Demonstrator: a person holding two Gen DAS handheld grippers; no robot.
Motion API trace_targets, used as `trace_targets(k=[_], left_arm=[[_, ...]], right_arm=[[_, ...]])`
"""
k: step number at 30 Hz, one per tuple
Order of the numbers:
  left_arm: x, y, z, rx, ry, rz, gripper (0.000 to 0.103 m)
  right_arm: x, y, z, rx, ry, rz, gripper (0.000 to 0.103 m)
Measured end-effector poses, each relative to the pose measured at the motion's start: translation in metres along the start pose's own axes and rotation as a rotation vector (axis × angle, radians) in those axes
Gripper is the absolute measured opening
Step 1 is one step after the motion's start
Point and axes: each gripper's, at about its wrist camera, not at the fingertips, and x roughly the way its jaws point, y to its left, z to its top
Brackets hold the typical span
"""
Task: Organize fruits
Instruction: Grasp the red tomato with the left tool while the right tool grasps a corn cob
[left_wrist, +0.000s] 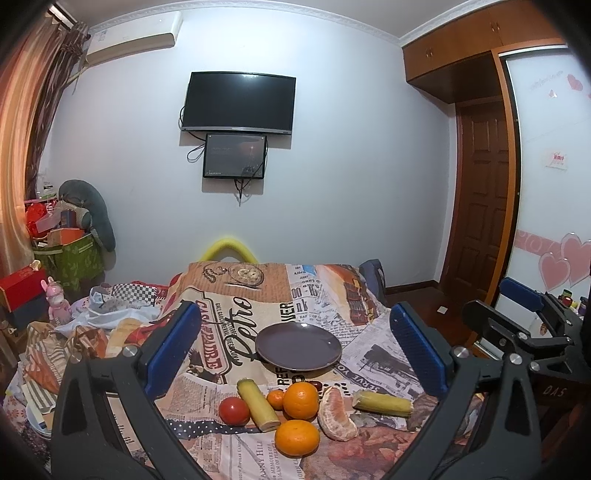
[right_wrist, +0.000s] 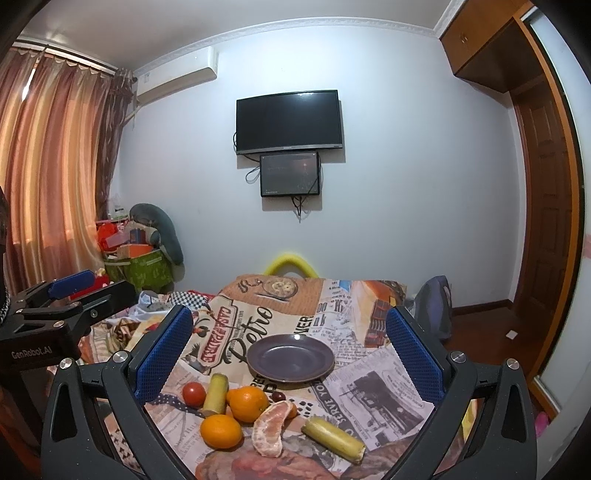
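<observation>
A dark purple plate sits on the printed tablecloth. In front of it lies a cluster of fruit: a red tomato, two yellow-green cane pieces, two big oranges, a small tangerine, a peeled citrus segment and a dark red fruit. My left gripper hovers open above the fruit, empty. My right gripper is likewise open and empty, and shows at the right edge of the left wrist view.
Left of the table is a cluttered bed with cloth, a pink toy and boxes. A green bag stands by the curtain. A yellow chair back rises behind the table. A wooden door is at the right.
</observation>
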Motion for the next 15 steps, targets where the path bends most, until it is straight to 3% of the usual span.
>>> trace_targets(k=[7, 15], left_arm=[[0.032, 0.016, -0.01, 0.002, 0.054, 0.015, 0.103], [0.086, 0.049, -0.036, 0.003, 0.168, 0.079, 0.103]], right_arm=[[0.026, -0.01, -0.013, -0.031, 0.068, -0.037, 0.103], [0.077, -0.039, -0.04, -0.027, 0.241, -0.035, 0.103]])
